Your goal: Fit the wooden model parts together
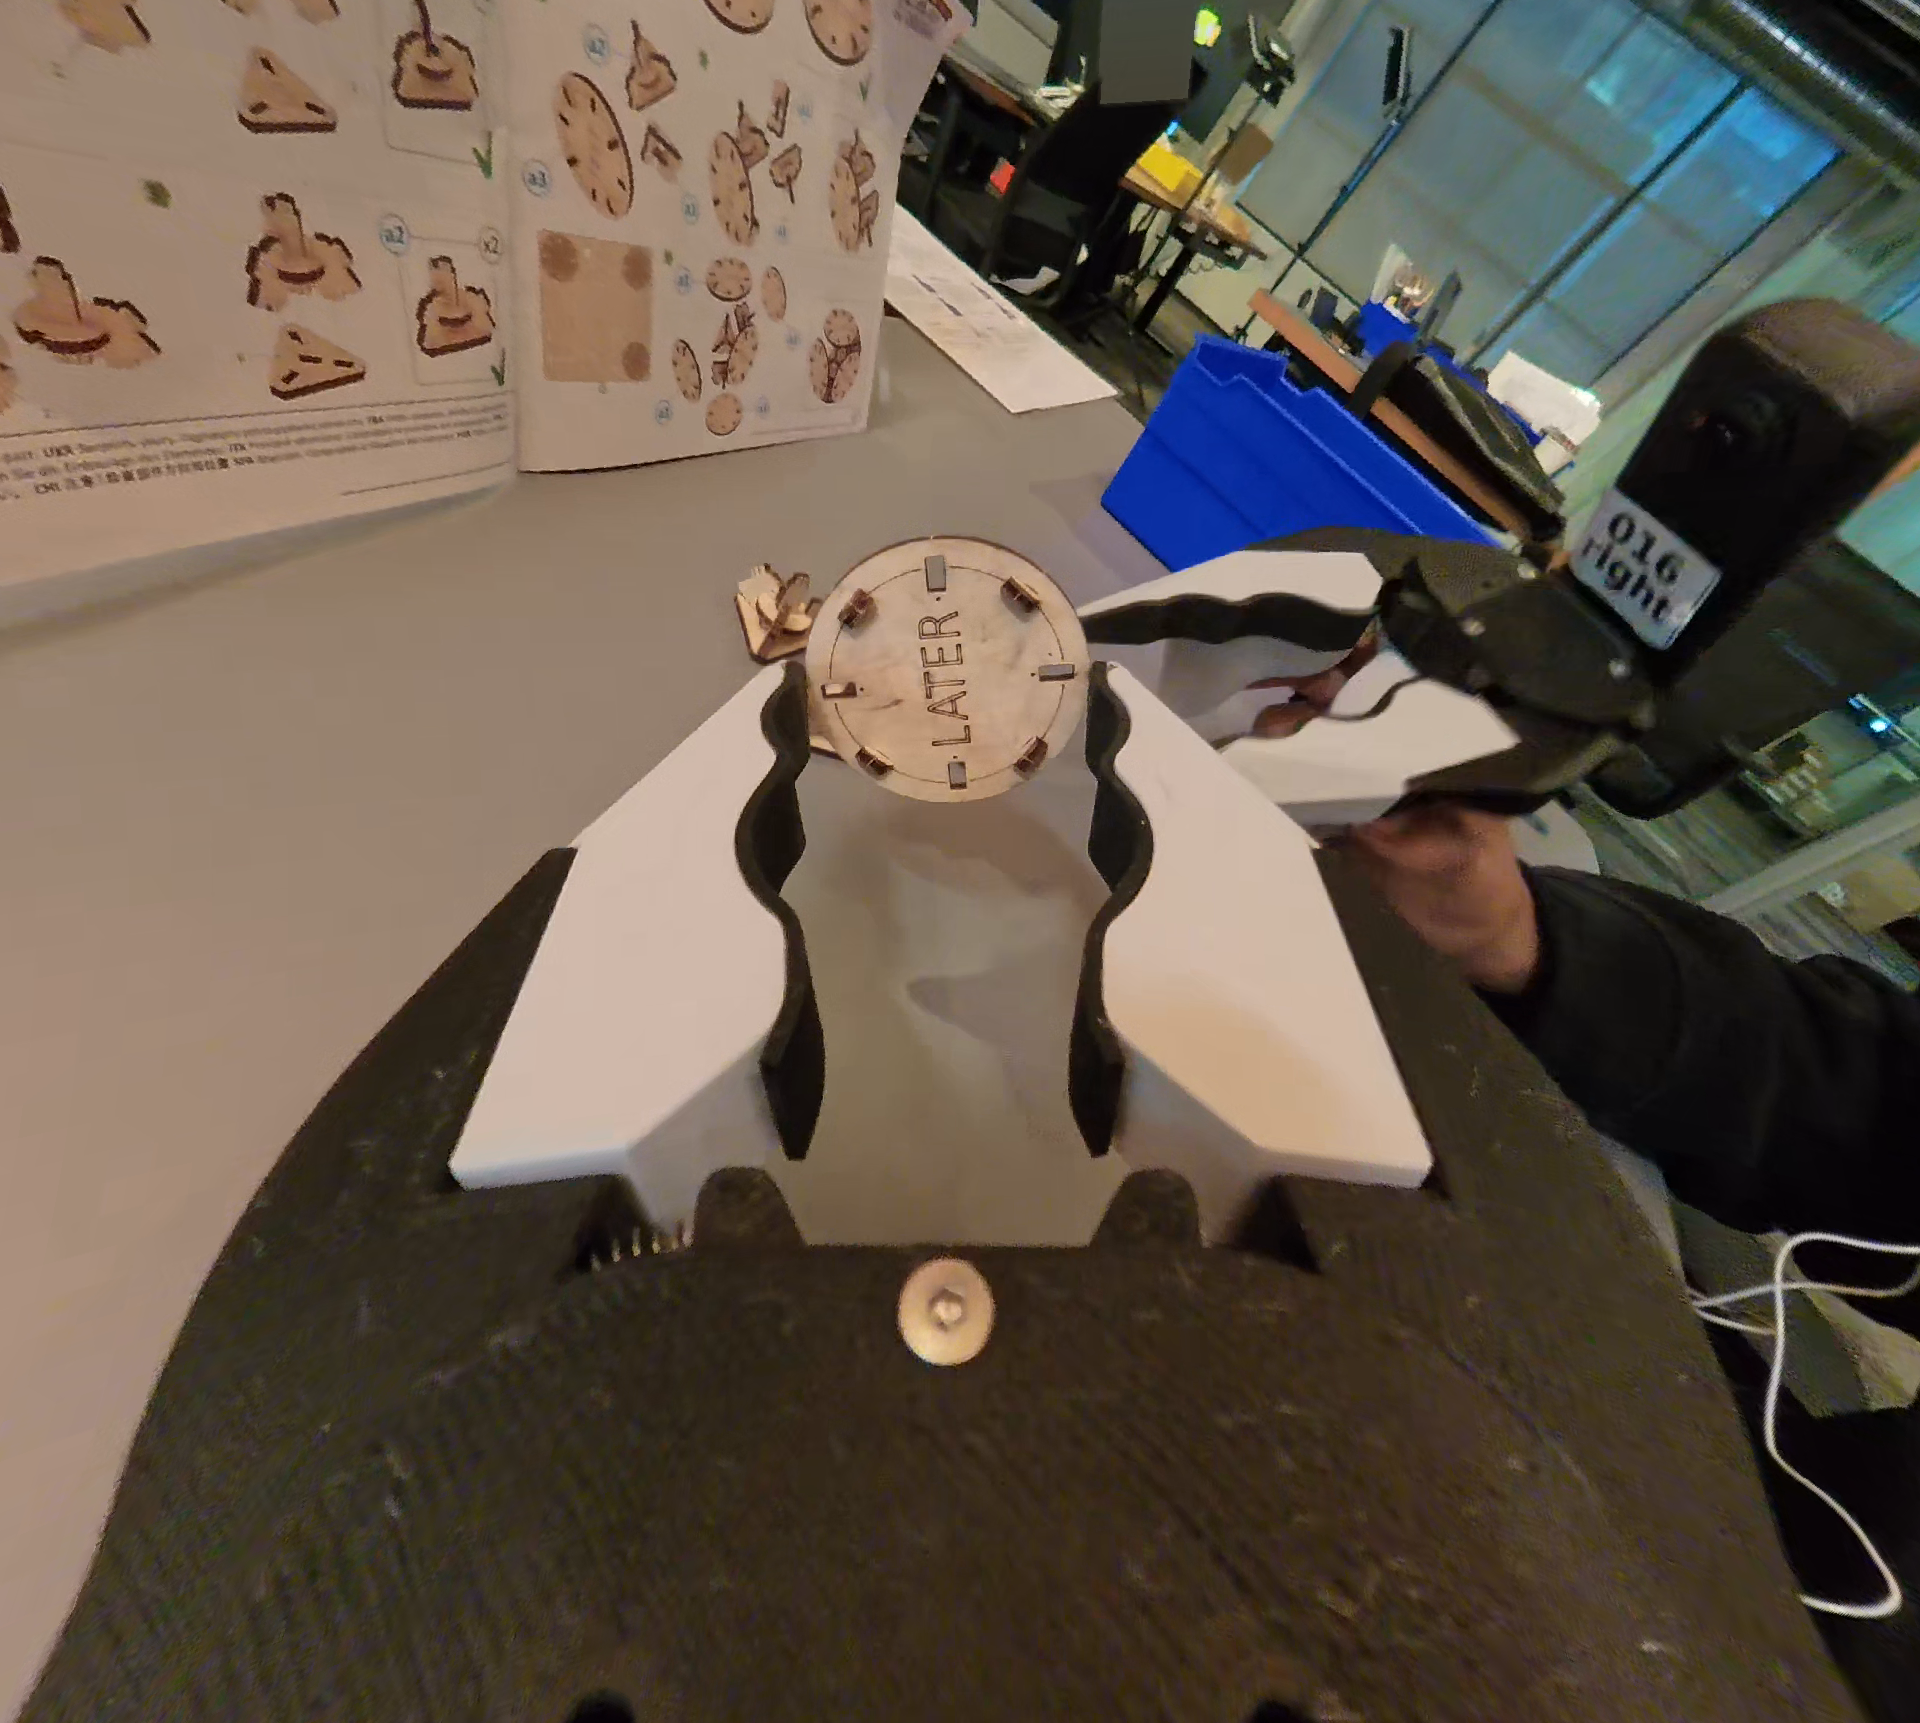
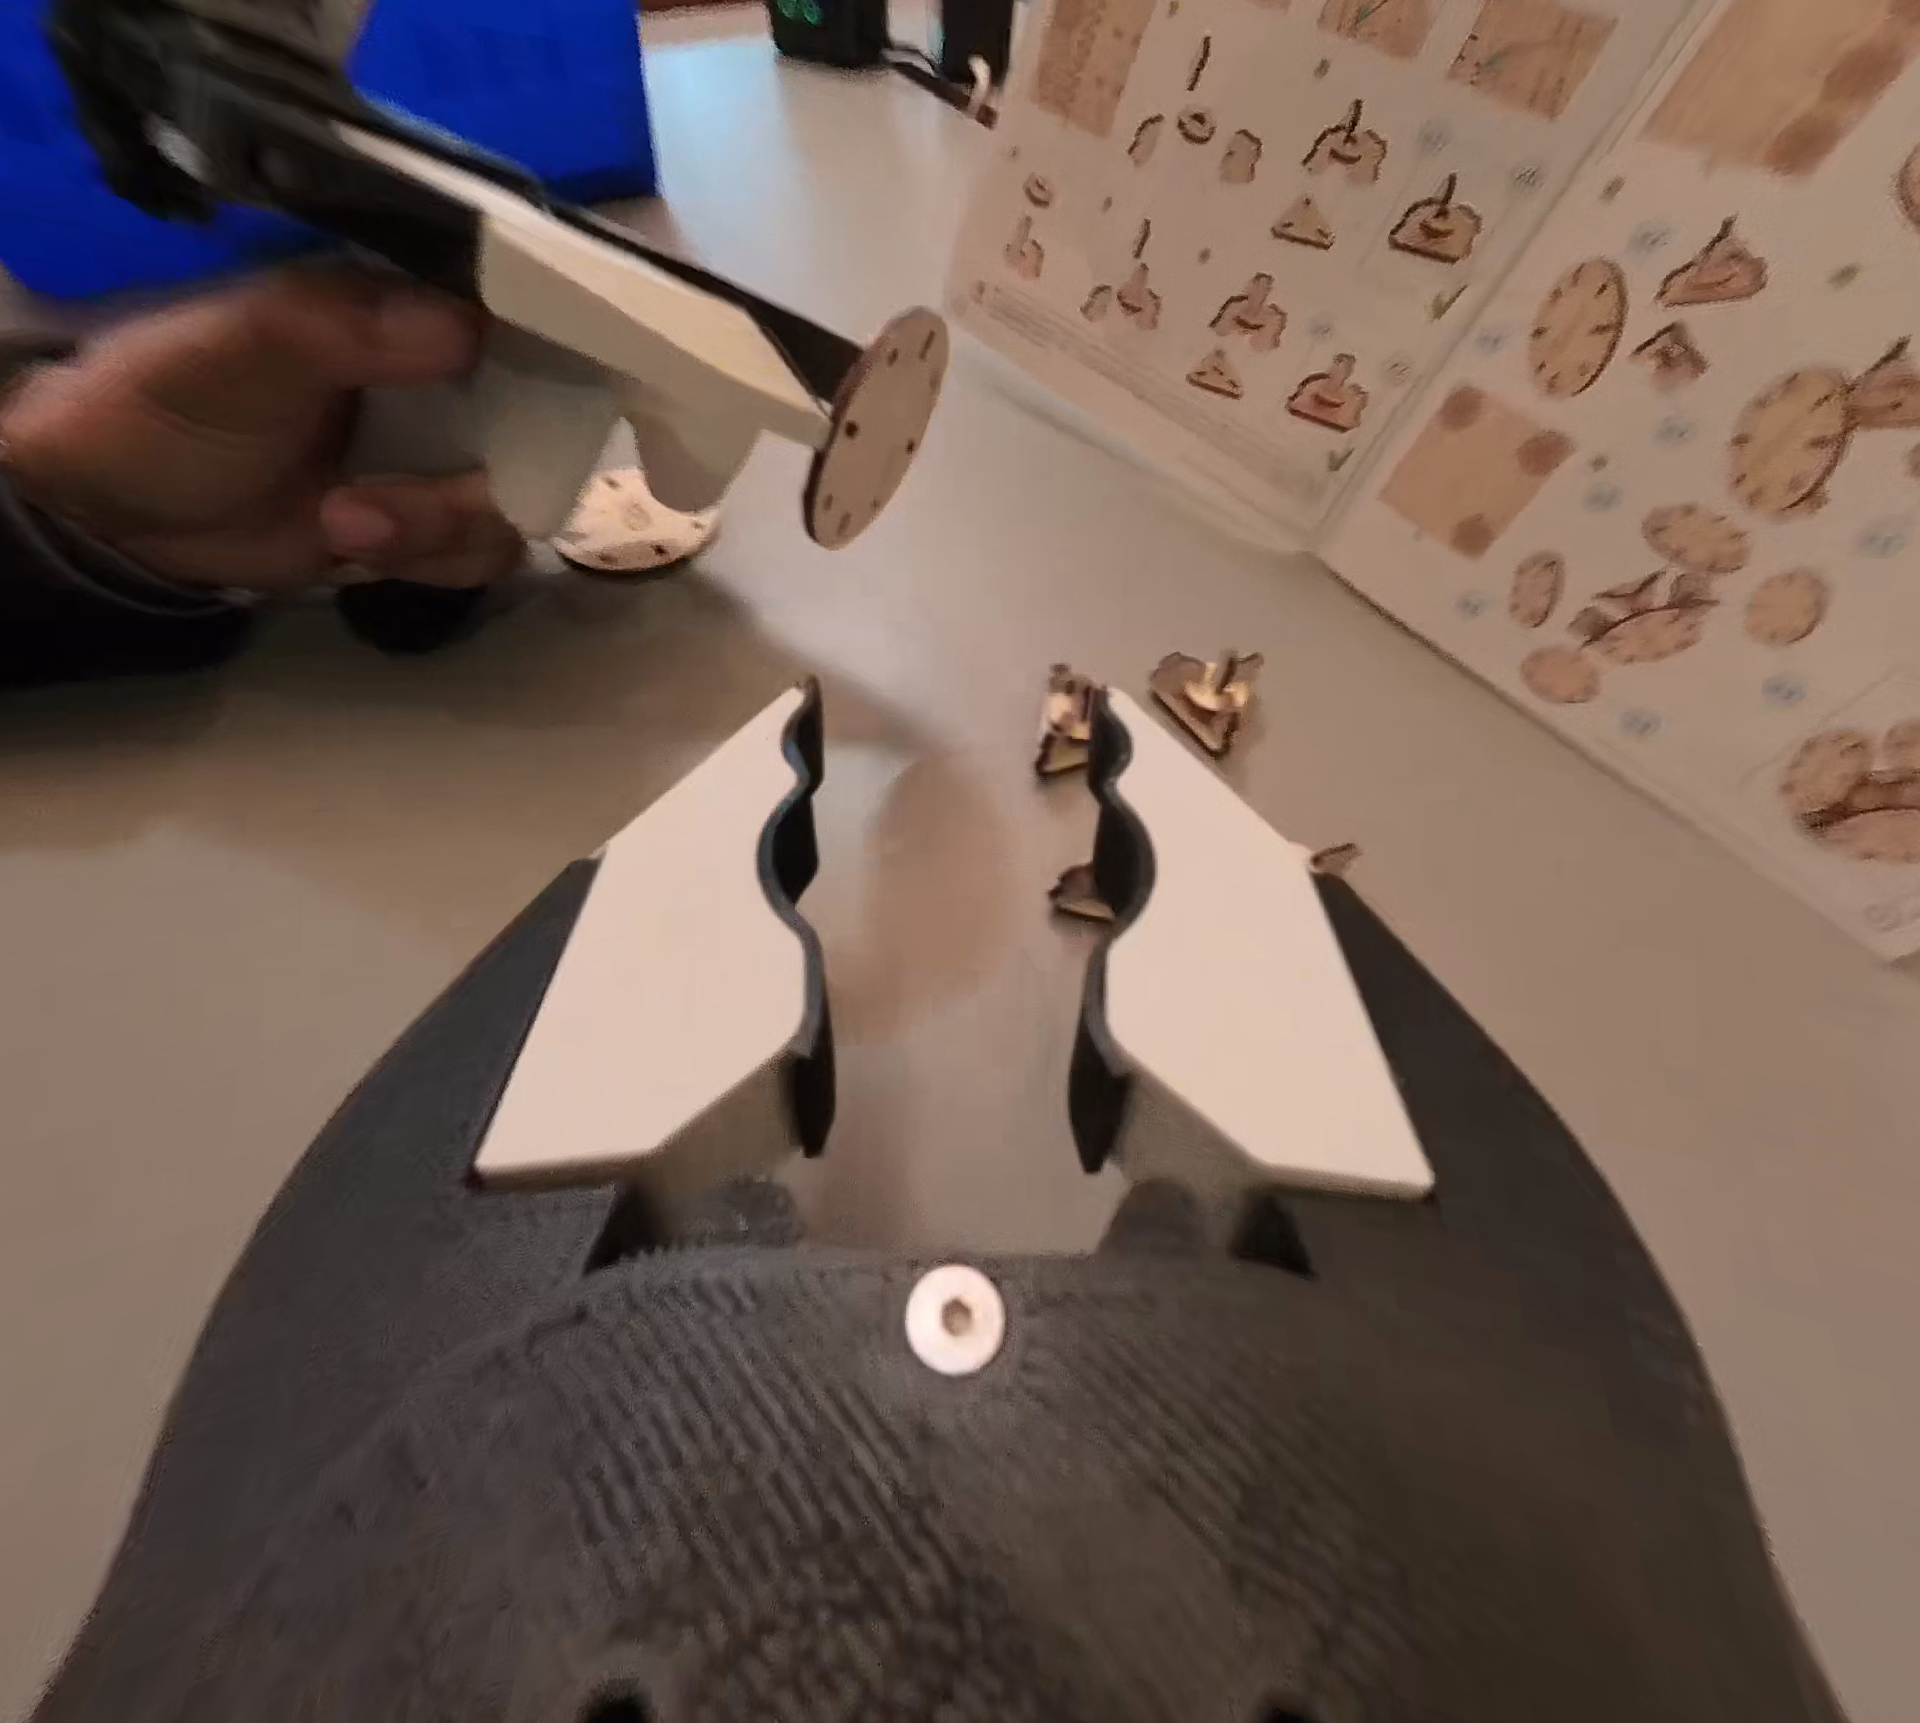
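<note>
A: Take the wooden disc (image 1: 948, 671) as the landmark. Far to its left stands the open instruction booklet (image 1: 312, 146), propped upright on the grey table (image 1: 312, 738), well apart from the disc. Just behind the disc's left edge sits a small wooden assembly (image 1: 774, 613) on the tabletop.

B: And the disc itself?

A: The left gripper (image 1: 948, 717) has it. Its black pads (image 1: 781, 728) press the rim on both sides, the disc standing on edge, raised clear of the table, engraved face toward the camera.

B: What could go wrong?

A: As I judge it, the hold is only on the thin rim near the fingertips, so a twist or a knock could make the disc pivot or pop out. The tabs poking through its face might also catch.

B: To the right of it?

A: The right gripper (image 1: 1226, 686), in a person's hand (image 1: 1455, 894), its tips near the disc's right edge but not touching. From its own view its fingers (image 2: 727, 842) stand wide with nothing between them. More small wooden pieces (image 2: 1070, 728) lie right by them and could be swept aside. A blue bin (image 1: 1247, 447) sits farther right, behind.
</note>
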